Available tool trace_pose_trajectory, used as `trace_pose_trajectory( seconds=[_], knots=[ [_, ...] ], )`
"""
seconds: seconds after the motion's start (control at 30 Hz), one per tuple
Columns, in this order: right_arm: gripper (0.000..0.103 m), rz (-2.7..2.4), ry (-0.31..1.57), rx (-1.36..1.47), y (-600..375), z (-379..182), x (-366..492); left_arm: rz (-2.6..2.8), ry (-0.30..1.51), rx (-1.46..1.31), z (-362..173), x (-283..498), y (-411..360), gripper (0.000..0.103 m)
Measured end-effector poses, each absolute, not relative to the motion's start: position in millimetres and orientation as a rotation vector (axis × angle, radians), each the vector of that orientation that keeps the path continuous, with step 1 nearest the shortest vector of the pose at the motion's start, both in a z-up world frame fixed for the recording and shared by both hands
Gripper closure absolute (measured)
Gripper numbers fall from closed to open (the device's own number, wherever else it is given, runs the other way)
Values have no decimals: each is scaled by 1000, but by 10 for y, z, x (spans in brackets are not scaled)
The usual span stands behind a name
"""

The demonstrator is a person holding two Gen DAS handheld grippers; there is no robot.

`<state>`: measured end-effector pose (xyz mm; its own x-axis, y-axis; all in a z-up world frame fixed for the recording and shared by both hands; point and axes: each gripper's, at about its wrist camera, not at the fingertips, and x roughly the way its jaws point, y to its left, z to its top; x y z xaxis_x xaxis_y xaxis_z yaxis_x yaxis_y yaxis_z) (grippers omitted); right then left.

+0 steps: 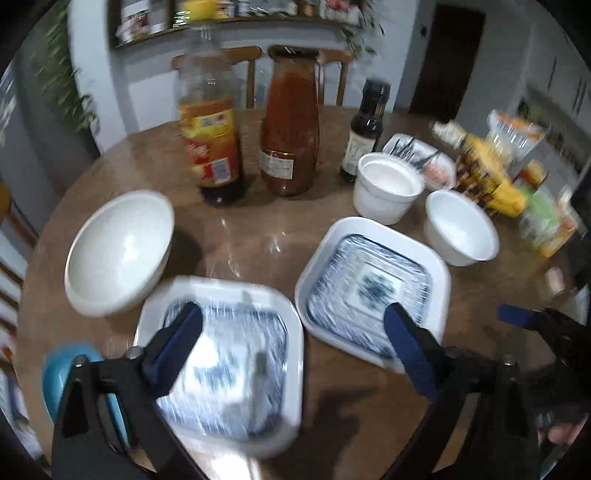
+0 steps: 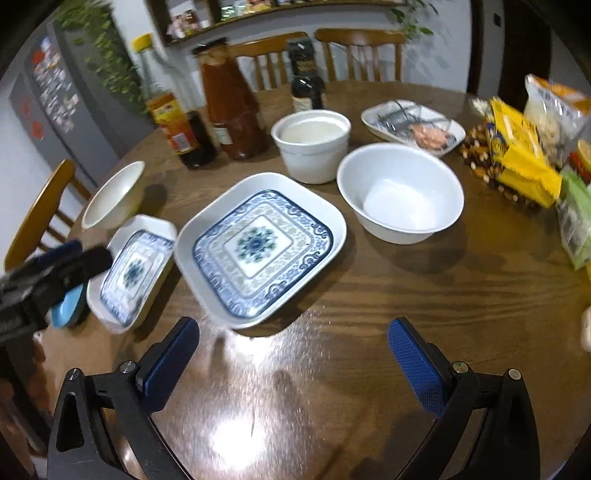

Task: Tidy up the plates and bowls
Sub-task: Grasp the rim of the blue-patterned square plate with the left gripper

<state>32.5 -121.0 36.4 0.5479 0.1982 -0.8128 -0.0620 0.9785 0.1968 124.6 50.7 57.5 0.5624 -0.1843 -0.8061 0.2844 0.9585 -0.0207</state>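
Both tongs gape empty; bottles point(image 2: 229, 107) and snack bags point(image 2: 524, 147) crowd behind the plates point(image 2: 258, 247)

You are looking across a round, dark brown wooden desk point(image 2: 388, 295) with visible grain; its polished top throws back bright glare from a light overhead. Behind its far edge stand two wooden chairs with slatted backs point(image 2: 360, 53), and a third wooden chair with a curved back point(image 2: 37, 214) sits at the left side. The pale wall point(image 2: 436, 55) beyond carries a long dark wooden shelf point(image 2: 258, 9) crowded with blurred jars and packets. Green trailing leaves point(image 2: 107, 48) hang down at the left. A grey fridge dotted with magnets point(image 2: 55, 99) stands in the left corner, and a dark brown door point(image 1: 448, 59) shows at the far right.
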Motion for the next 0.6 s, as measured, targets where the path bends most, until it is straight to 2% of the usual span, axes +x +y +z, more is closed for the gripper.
trace_pose_trajectory(
  seconds=[0.03, 0.1, 0.17, 0.3, 0.37, 0.4, 0.43, 0.47, 0.5, 0.53, 0.57, 0.6],
  knots=[
    [0, 146, 985, 162, -1210, 321, 371, -291, 963, 147, 508, 1387, 429, 28],
    [3, 135, 990, 157, -1185, 246, 454, -320, 1011, 183, 388, 1600, 320, 45],
    [13, 109, 1000, 141, -1151, 164, 541, -331, 1054, 207, 260, 1776, 233, 46],
    [21, 100, 1047, 216, -1192, 5, 665, -342, 1084, 261, 126, 1907, 143, 48],
    [30, 98, 1051, 221, -1187, -25, 694, -351, 1106, 271, 73, 1961, 135, 51],
    [31, 97, 1052, 220, -1186, -37, 708, -353, 1119, 263, 58, 1976, 140, 58],
    [35, 93, 1048, 216, -1186, -38, 723, -368, 1145, 240, 29, 2000, 153, 70],
    [41, 85, 1046, 207, -1184, -38, 738, -389, 1179, 209, -11, 2022, 168, 78],
    [43, 84, 1042, 201, -1184, -35, 754, -396, 1184, 194, -15, 2029, 177, 81],
    [51, 87, 1040, 201, -1189, -32, 772, -408, 1189, 188, -18, 2028, 185, 81],
    [65, 90, 1039, 204, -1196, -31, 789, -412, 1190, 198, -16, 2009, 183, 82],
    [75, 107, 1041, 216, -1207, -35, 804, -411, 1192, 206, -14, 1998, 188, 86]
  ],
)
